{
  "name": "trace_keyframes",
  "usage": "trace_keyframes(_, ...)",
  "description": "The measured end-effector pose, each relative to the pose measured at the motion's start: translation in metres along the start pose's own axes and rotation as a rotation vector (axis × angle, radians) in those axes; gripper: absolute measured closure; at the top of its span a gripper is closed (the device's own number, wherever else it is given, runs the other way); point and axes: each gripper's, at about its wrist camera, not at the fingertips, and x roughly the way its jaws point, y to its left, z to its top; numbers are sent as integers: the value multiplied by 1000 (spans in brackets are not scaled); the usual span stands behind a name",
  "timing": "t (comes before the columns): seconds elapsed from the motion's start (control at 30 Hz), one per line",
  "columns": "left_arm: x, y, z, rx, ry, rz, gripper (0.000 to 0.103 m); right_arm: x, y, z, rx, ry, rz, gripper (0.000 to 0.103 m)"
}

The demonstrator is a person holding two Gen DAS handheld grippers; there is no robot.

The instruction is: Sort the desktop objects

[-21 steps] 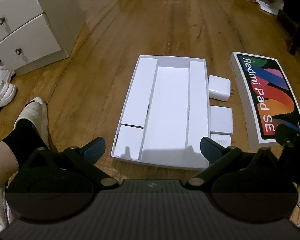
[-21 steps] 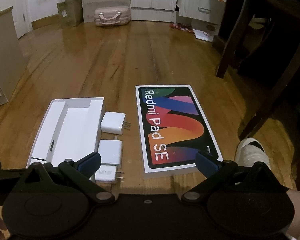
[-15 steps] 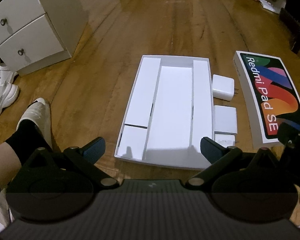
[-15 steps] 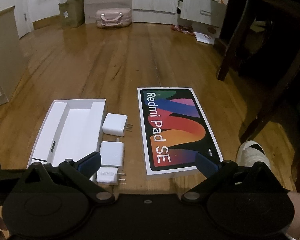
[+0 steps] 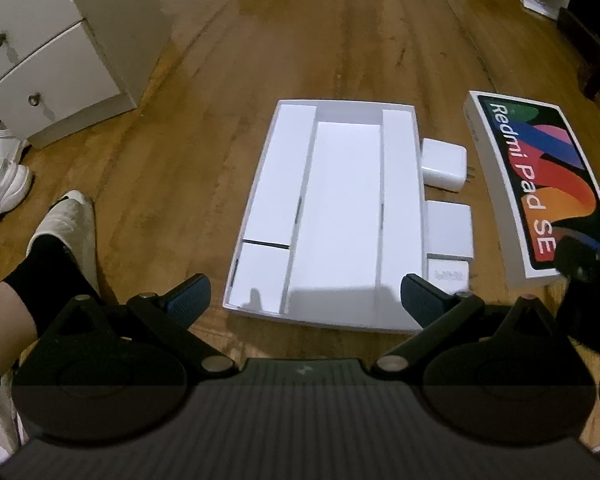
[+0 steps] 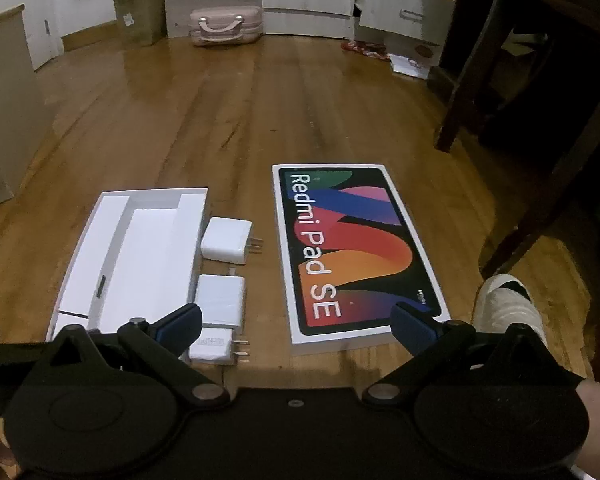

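Both grippers have eased back slightly, left gripper (image 5: 304, 294) and right gripper (image 6: 296, 318) fingers spread wide, empty. Three chargers (image 6: 226, 240) lie on the floor between tray (image 5: 340, 216) and lid (image 6: 356, 256); next comes reaching for one.

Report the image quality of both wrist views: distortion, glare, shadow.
Left wrist view: fisheye bends the Redmi Pad SE box edge; gripper shadow falls on the near end of the white tray. Right wrist view: overhead light glares off the wooden floor; the right side is dark.
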Motion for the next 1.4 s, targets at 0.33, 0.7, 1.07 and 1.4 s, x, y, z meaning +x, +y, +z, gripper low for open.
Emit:
trace_keyframes(0.33, -2, -3, 0, 4, 20, -70, 0, 6, -14, 10, 49, -1, -1, 1)
trace_keyframes(0.7, 13, 7, 7, -55, 64, -134, 0, 23, -20, 14, 116, 88, 74, 1)
trace_keyframes(1.07, 37, 29, 9, -136, 73, -140, 0, 52, -6, 2, 91, 185, 175, 32)
trace_keyframes(1.4, 55, 54, 18, -210, 116, -124, 0, 77, 32, -12, -14, 248, 269, 63)
